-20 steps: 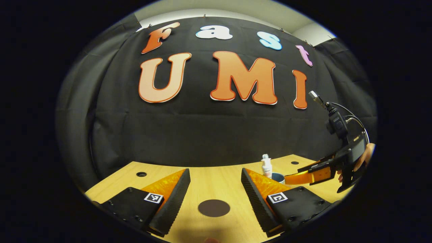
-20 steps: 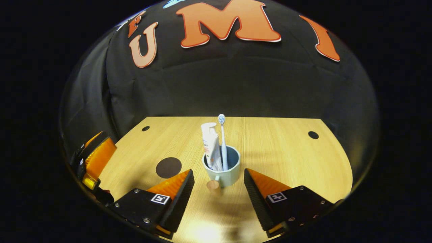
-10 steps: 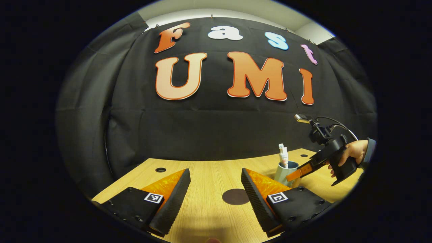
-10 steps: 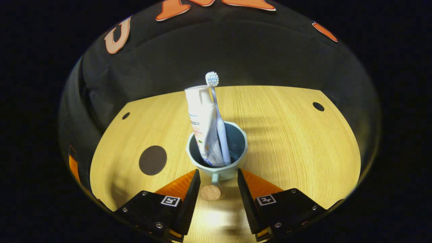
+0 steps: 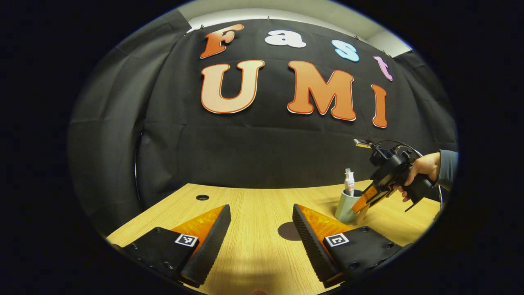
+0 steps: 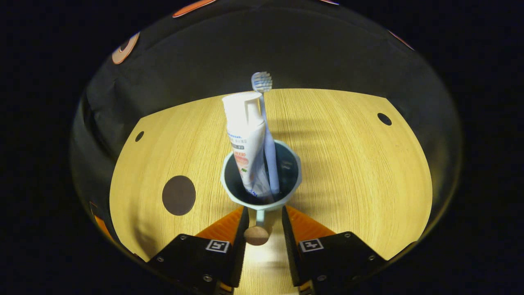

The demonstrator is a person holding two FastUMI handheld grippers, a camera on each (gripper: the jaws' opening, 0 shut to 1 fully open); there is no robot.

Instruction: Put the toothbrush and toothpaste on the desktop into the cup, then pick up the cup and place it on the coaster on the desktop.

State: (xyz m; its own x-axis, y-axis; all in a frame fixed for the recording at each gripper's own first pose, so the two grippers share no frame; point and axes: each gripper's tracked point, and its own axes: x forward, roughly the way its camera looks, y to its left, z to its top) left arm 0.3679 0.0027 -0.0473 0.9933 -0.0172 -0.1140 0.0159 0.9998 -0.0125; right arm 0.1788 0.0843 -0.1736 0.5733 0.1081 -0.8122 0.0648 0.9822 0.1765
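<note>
Right gripper view: right gripper (image 6: 262, 223), narrowly parted, is straddling the handle of the cup (image 6: 286, 196) holding toothpaste (image 6: 245, 139) and toothbrush (image 6: 266, 135); whether it grips is unclear. Left gripper (image 5: 261, 229) is hovering wide open.

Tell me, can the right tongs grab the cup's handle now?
Probably yes. The right tongs already straddle the cup's handle, fingers close on both sides with nothing between. Whether they pinch it yet, I cannot tell.

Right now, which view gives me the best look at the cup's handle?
The right gripper view: the handle sits close, between the right gripper fingers, below the cup rim. In the left gripper view the cup is small and far off, with the right gripper in front of where the handle would be.
</note>
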